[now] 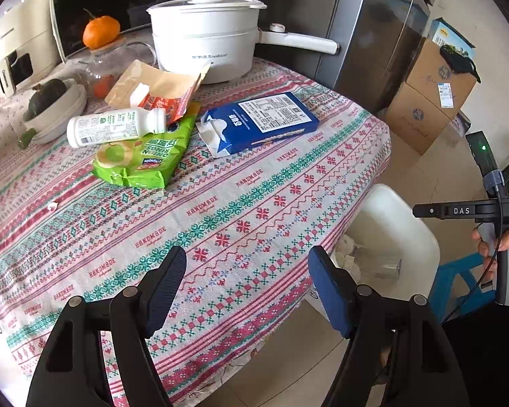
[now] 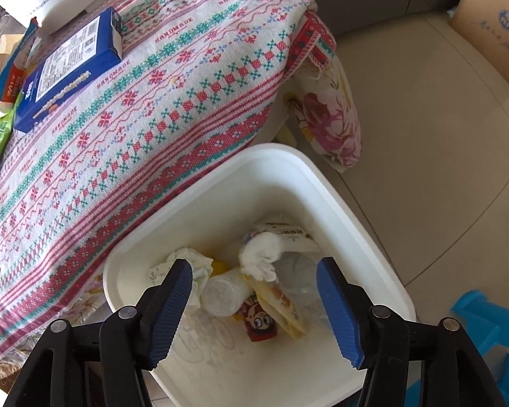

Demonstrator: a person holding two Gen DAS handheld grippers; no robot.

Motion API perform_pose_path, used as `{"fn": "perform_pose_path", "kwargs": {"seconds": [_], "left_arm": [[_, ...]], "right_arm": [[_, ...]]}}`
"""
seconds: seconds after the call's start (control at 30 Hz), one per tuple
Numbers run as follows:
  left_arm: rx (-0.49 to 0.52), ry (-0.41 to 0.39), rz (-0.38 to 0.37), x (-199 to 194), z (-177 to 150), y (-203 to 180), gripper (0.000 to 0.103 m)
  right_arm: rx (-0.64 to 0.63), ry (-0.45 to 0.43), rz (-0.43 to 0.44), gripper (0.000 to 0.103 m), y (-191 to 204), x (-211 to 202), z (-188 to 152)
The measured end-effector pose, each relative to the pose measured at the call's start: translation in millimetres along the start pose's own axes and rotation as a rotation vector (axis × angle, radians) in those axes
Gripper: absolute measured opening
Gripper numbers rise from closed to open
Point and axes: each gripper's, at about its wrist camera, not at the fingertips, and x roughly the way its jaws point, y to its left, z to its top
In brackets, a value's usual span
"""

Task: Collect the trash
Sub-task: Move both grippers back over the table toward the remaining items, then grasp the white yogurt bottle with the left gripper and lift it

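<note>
My left gripper [image 1: 247,257] hangs open over the patterned tablecloth [image 1: 220,210], nothing between its blue pads. Farther up the table lie a blue milk carton [image 1: 264,122], a white bottle [image 1: 115,127] on its side, a green snack bag [image 1: 142,159] and a torn brown-and-orange wrapper [image 1: 159,88]. My right gripper [image 2: 254,271] is open directly above the white trash bin [image 2: 339,196] beside the table. The bin holds crumpled tissues [image 2: 261,254], a white bottle [image 2: 224,295], a small red can [image 2: 261,325] and wrappers. The blue carton [image 2: 71,68] shows again at the right wrist view's top left.
A white electric pot [image 1: 207,37], an orange [image 1: 101,31], a bowl with a dark squash [image 1: 51,101] and a microwave [image 1: 95,0] stand at the table's back. Cardboard boxes [image 1: 431,95] sit by the fridge [image 1: 373,34]. A blue stool [image 2: 488,332] stands right of the bin. A small white scrap [image 1: 52,206] lies at left.
</note>
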Motion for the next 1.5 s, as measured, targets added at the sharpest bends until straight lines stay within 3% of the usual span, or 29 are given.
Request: {"fn": "perform_pose_path", "kwargs": {"seconds": [0.43,0.67,0.93,1.1,1.27,1.33,1.43,1.5], "left_arm": [[-0.099,-0.034,0.067,-12,2,55,0.077],[-0.175,0.015,0.1,8,4,92,0.077],[-0.287,-0.004,0.099,29,40,138,0.077],[-0.132,-0.01,0.212,49,83,146,0.077],[0.2,0.048,0.306,84,128,137,0.077],[0.305,0.082,0.277,97,142,135,0.077],[0.39,0.126,0.201,115,160,136,0.077],[0.439,0.166,0.191,133,169,137,0.077]], "right_arm": [[-0.029,-0.087,0.056,0.072,24,-29,2],[-0.079,-0.119,0.092,0.074,52,-37,10],[-0.077,-0.142,0.131,0.075,74,-39,33],[-0.119,-0.155,0.124,0.075,93,-36,48],[-0.183,-0.149,0.086,0.075,104,-29,55],[-0.208,-0.143,0.081,0.075,107,-27,56],[-0.245,-0.145,0.069,0.075,110,-25,57],[-0.26,-0.143,0.067,0.075,110,-24,57]]}}
